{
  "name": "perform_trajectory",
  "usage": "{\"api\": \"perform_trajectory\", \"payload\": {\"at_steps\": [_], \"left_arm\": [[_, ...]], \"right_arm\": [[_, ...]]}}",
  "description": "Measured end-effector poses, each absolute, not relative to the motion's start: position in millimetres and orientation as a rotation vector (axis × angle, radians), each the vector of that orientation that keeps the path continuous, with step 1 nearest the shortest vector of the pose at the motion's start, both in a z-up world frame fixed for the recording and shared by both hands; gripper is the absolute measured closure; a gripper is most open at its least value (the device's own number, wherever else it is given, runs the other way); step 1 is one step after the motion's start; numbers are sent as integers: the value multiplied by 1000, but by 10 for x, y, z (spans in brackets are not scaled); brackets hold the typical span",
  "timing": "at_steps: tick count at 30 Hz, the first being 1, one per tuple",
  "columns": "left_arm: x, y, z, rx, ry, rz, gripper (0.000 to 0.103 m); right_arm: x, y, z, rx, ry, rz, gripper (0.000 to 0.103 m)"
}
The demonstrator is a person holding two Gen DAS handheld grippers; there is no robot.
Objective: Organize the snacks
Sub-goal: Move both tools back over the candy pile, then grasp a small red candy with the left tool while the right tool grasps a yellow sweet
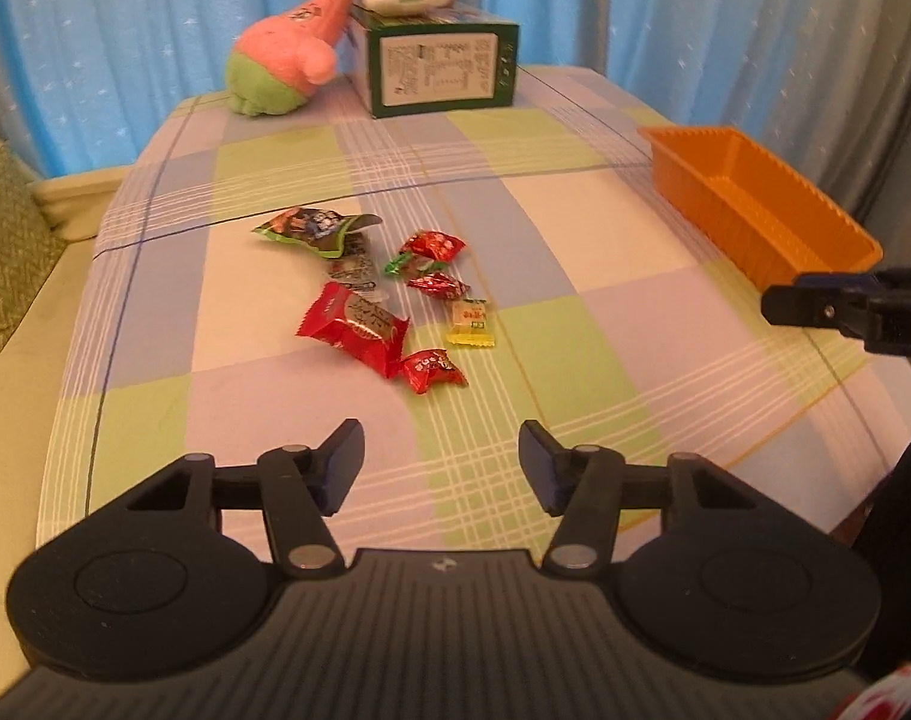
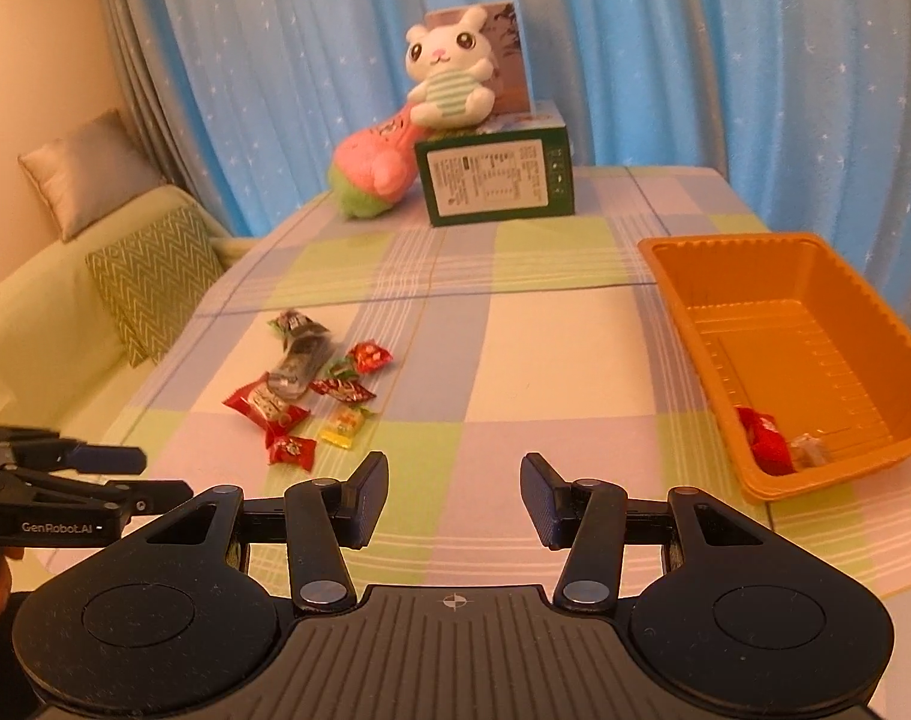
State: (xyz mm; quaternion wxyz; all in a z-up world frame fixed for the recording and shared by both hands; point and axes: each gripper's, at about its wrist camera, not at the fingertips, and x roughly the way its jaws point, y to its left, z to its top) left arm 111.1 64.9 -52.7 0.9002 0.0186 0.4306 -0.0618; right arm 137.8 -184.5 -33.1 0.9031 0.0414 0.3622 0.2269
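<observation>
Loose snacks scattered in a cluster on the checked cloth of the desk (image 1: 575,228), left of centre: a large red packet (image 1: 353,327), a small red sweet (image 1: 431,369) just beside it at the near edge, a yellow sweet (image 1: 470,324) a little to the right, two more red sweets (image 1: 434,246) farther back, and a green-and-dark wrapper (image 1: 311,231) at the far end. All lying flat, some touching, none stacked.

Off to the right, well apart from the cluster, an orange tray (image 2: 683,300), open side up, evidently the collecting place. Already inside, in its near corner: a red packet (image 2: 767,438) and a paler wrapped piece (image 2: 812,450). So, judged from that, sorting begun but mostly left to do.

Left tool (image 1: 440,468) over the near part of the desk, aimed toward the cluster, fingers apart with only cloth between them, nothing gripped. Well placed for the nearest small red sweet, probably the next pick. Right tool (image 2: 452,504) likewise parted and empty, facing bare cloth between cluster and tray, tray close on its right. Each tool's tip visible at the edge of the other's view.

At the far end, out of the way and likely no part of the job: a green box (image 2: 497,186) with a white rabbit plush (image 2: 449,78) seated on top and a pink-and-green plush (image 2: 371,174) leaning against it. Blue starred curtains (image 2: 665,60) behind; a sofa with cushions (image 2: 155,276) to the left.
</observation>
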Motion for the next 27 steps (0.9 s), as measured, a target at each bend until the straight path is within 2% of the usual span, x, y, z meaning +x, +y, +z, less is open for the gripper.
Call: {"api": "perform_trajectory", "payload": {"at_steps": [5, 9, 19, 25, 27], "left_arm": [[1370, 651, -672, 127, 898, -244, 52], [1605, 683, -815, 189, 901, -306, 61], [1989, 645, -1048, 305, 885, -460, 67], [2070, 663, -1184, 340, 948, -496, 77], [2062, 687, -1218, 336, 958, -480, 83]], "right_arm": [[1566, -1714, -486, 69, 775, 474, 54], [1739, -1608, -610, 68, 796, 474, 54], [2007, -1433, -837, 63, 850, 476, 54], [2084, -1332, -911, 62, 870, 485, 54], [2106, -1290, -931, 61, 875, 489, 54]]}}
